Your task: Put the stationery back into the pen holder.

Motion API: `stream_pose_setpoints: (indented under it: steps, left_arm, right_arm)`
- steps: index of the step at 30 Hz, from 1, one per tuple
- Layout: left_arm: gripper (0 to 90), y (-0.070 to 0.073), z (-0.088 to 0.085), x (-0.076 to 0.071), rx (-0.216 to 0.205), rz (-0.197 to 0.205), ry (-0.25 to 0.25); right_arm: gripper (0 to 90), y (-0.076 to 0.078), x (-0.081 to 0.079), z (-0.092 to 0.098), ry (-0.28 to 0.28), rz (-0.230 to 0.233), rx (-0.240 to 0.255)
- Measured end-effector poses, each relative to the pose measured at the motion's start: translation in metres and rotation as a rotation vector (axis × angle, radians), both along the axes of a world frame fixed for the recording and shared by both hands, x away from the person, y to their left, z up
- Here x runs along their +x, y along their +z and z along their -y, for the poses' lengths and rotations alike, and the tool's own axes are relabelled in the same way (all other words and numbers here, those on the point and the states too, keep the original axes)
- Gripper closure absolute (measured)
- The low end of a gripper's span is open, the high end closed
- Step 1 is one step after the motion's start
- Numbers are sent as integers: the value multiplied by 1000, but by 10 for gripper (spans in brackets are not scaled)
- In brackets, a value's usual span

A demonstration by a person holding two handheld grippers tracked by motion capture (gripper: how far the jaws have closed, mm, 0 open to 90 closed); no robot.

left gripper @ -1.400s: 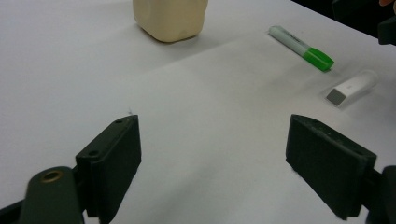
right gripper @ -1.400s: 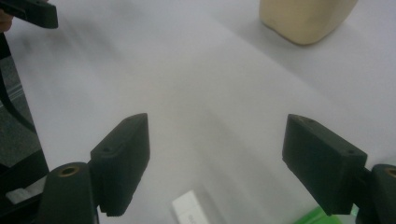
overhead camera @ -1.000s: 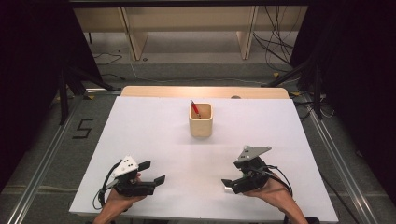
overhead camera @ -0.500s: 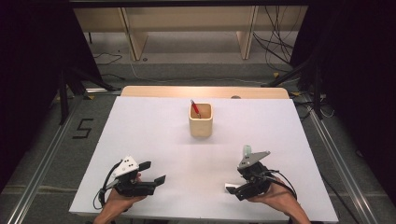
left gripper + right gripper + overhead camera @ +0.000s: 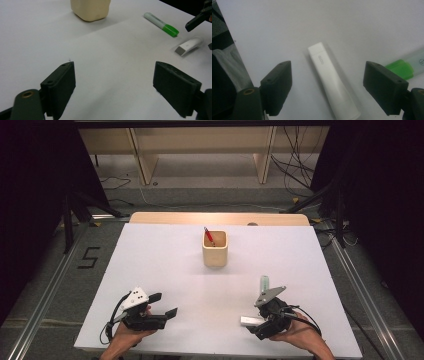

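A cream cup [image 5: 215,251] stands mid-table with a red pen [image 5: 208,235] leaning in it. A green highlighter [image 5: 264,282] lies on the white table at the near right. A white stick-shaped object [image 5: 247,321] lies just below it. My right gripper [image 5: 256,325] hovers over that white stick [image 5: 333,80], open, jaws either side and not touching; the highlighter's green cap [image 5: 402,67] sits at the right. My left gripper [image 5: 162,305] is open at the near left, holding nothing. Its view [image 5: 115,85] looks toward the cup [image 5: 90,8], highlighter [image 5: 161,24] and white stick [image 5: 188,45].
The white table sheet [image 5: 160,265] is bare between the cup and both grippers. A wooden strip [image 5: 220,218] borders the far edge. Metal rails [image 5: 50,290] run along both sides. A black jaw of the right gripper [image 5: 197,20] reaches into the left gripper view.
My right gripper has drawn back toward the near edge, uncovering the green highlighter that its plate hid. The white stick stays put. The left gripper has not moved.
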State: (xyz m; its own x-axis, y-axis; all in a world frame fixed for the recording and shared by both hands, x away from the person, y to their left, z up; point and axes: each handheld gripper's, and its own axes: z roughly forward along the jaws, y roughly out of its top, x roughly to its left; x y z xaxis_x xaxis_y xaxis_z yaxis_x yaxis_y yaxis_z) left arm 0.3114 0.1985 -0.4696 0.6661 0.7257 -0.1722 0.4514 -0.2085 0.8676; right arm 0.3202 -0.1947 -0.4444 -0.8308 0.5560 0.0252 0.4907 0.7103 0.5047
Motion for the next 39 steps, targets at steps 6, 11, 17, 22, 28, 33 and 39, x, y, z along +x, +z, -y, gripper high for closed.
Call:
stream_pose_setpoints:
  steps: [6, 11, 17, 22, 28, 33, 39]
  left_arm:
    - [177, 0, 0, 0, 3, 1, -2]
    - [177, 0, 0, 0, 2, 1, 0]
    - [177, 0, 1, 0, 3, 1, 0]
    - [177, 0, 1, 0, 7, 1, -1]
    - [177, 0, 1, 0, 7, 1, -2]
    - [177, 0, 1, 0, 12, 1, -4]
    - [177, -1, 2, 0, 12, 0, -6]
  right_arm:
    - [254, -4, -1, 2, 12, -12, -39]
    - [265, -6, -2, 3, 14, -19, -70]
    - [282, -7, -1, 5, 19, -19, -90]
    - [312, -8, -1, 6, 22, -26, -104]
    - [369, -11, -1, 6, 29, -42, -120]
    - [410, -14, 0, 7, 37, -41, -146]
    - [460, -15, 1, 8, 37, -38, -167]
